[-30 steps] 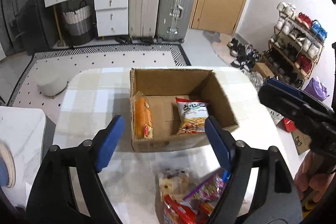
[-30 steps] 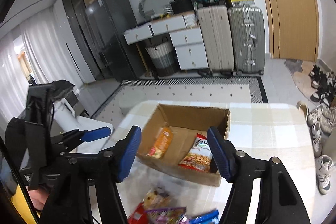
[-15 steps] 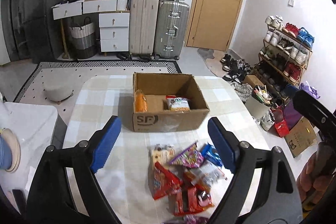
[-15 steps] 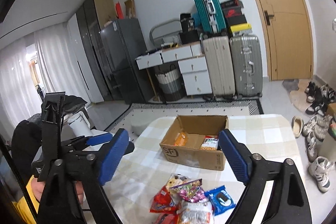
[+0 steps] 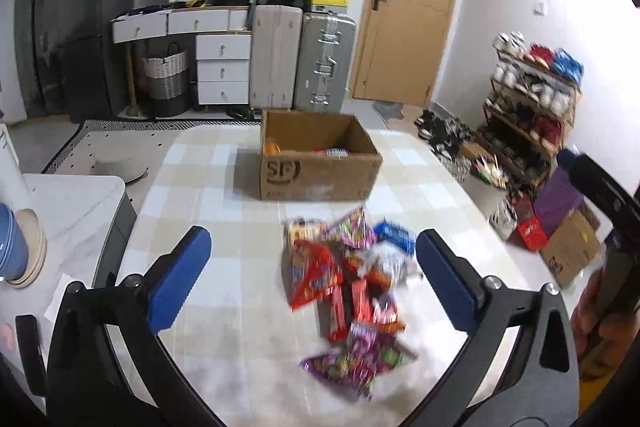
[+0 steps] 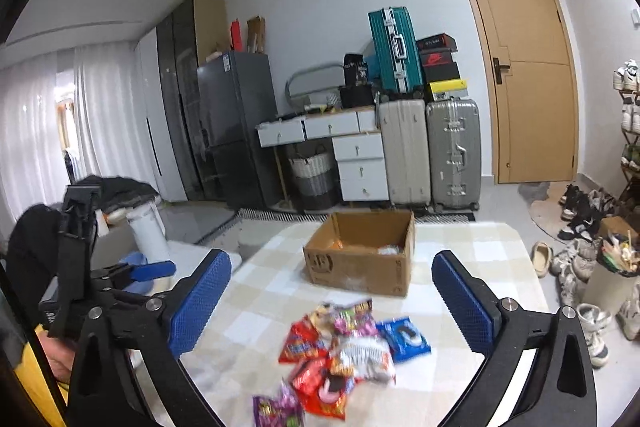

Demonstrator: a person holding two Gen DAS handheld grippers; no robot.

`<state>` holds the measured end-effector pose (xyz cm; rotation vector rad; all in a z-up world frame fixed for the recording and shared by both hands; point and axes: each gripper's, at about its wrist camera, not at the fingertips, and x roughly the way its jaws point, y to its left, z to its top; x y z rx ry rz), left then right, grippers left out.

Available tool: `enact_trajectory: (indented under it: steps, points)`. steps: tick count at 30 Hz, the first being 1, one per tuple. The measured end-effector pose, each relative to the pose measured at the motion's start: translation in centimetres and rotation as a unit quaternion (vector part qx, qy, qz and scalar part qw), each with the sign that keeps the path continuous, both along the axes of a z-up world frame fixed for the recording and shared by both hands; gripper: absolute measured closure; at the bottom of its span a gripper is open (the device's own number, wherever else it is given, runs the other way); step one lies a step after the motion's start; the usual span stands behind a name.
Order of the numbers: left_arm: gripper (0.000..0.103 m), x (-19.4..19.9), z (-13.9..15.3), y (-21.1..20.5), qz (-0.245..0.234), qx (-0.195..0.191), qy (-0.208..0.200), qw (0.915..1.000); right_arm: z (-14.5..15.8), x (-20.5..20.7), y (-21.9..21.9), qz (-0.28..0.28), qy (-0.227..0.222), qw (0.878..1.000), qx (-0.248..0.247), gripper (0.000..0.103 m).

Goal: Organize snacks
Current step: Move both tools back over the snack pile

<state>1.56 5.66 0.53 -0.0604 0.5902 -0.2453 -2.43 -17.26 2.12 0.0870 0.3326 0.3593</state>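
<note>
Overhead, both grippers (image 5: 312,267) (image 6: 332,303) just opened wide, empty, above one snack pile (image 5: 352,291).

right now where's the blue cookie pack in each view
Left wrist: blue cookie pack at the pile's upper right edge, just right of centre.
Right wrist: at the pile's right edge, lower centre.
Shared landmark: the cardboard box on the table beyond the pile.
</note>
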Motion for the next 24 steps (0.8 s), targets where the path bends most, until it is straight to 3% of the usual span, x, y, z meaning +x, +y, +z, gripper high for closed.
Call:
enact_trajectory:
  steps: [2, 5, 12, 19, 24]
  points:
    - [0.001, -1.0, -1.9, -0.3, -0.021, 0.018, 0.009, 0.9996, -1.3, -0.2, 0.4, 0.025, 0.02, 0.999, -0.001, 0.0]
    - [0.001, -3.0, -5.5, -0.6, -0.053, 0.041, 0.034, 0.9972, -3.2, -1.0, 0.9, 0.021, 0.041, 0.999, -0.008, 0.0]
    - [0.001, -3.4, -11.3, -2.7, -0.104, 0.042, 0.094, 0.9892, -5.7, -2.3, 1.3, 0.007, 0.053, 0.998, -0.023, 0.001]
    - [0.001, -1.1, -13.6, -4.3, -0.124, 0.04, 0.125, 0.9836, -6.3, -1.9, 0.5, 0.012, 0.062, 0.998, -0.005, 0.001]
    - [0.001, 0.3, -15.6, -6.1, -0.133, 0.069, 0.14, 0.9788, -7.3, -1.7, -0.1, 0.019, 0.07, 0.997, 0.004, 0.001]
